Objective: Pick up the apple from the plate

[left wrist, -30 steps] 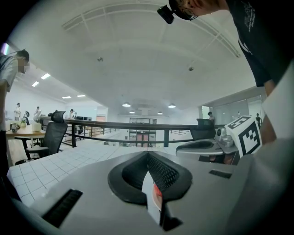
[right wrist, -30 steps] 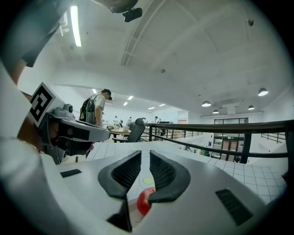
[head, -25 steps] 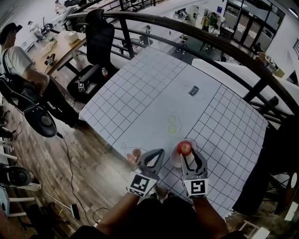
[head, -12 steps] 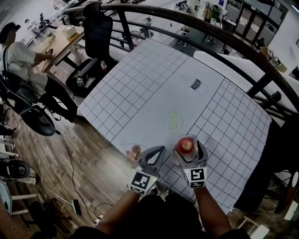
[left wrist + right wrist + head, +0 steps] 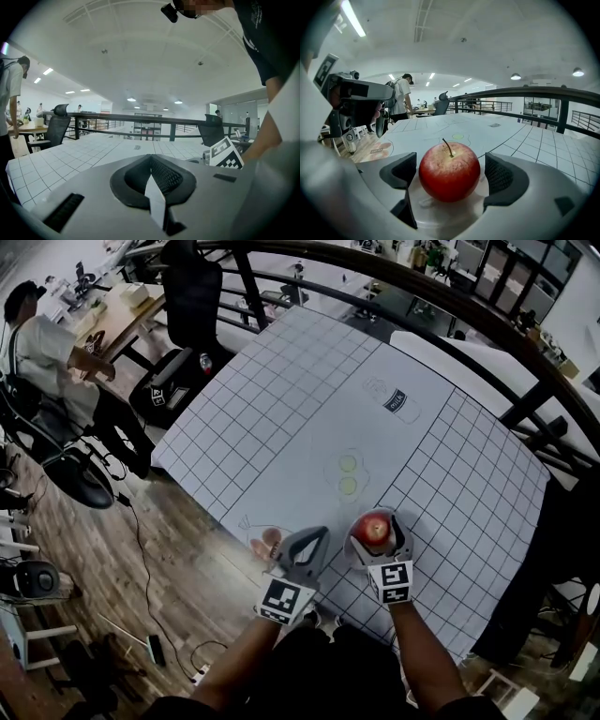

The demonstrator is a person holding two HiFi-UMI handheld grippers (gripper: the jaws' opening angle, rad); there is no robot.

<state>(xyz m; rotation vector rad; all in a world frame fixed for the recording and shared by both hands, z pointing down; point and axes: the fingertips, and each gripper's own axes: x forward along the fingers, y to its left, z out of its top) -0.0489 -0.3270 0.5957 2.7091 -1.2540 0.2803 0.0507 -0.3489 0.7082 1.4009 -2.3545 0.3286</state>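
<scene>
a wide bench (image 5: 281,418) covered with a white gridded sheet fills the middle of an open office floor, with a dark curved railing (image 5: 441,306) along its far side and wood flooring (image 5: 112,568) to the left. a white plate (image 5: 353,556) stands close to the bench's near edge, and the red apple (image 5: 374,529) sits upright on the middle of the plate, stem up. the right tongs (image 5: 450,176) reach over the plate's near rim with one jaw on each side of the apple; the jaws have just been opening and stand wide, a thin gap showing between each dark pad and the fruit, so the apple rests on the plate and is not gripped. the left tongs (image 5: 151,161) hover just to the left of the plate, jaws closed tip to tip with nothing between them. each pair of tongs carries a cube with square markers (image 5: 284,599) on the side nearer the person than the plate. beyond the plate two small yellow-green circles (image 5: 348,474) are printed on the sheet, and further beyond it lies a small dark label (image 5: 395,400). left of the plate, at the bench's edge, is a pinkish printed mark (image 5: 270,542). well away to the far left of the plate a black office chair (image 5: 187,306) stands by the bench's corner, and a person in a white shirt (image 5: 47,343) sits at another desk.
</scene>
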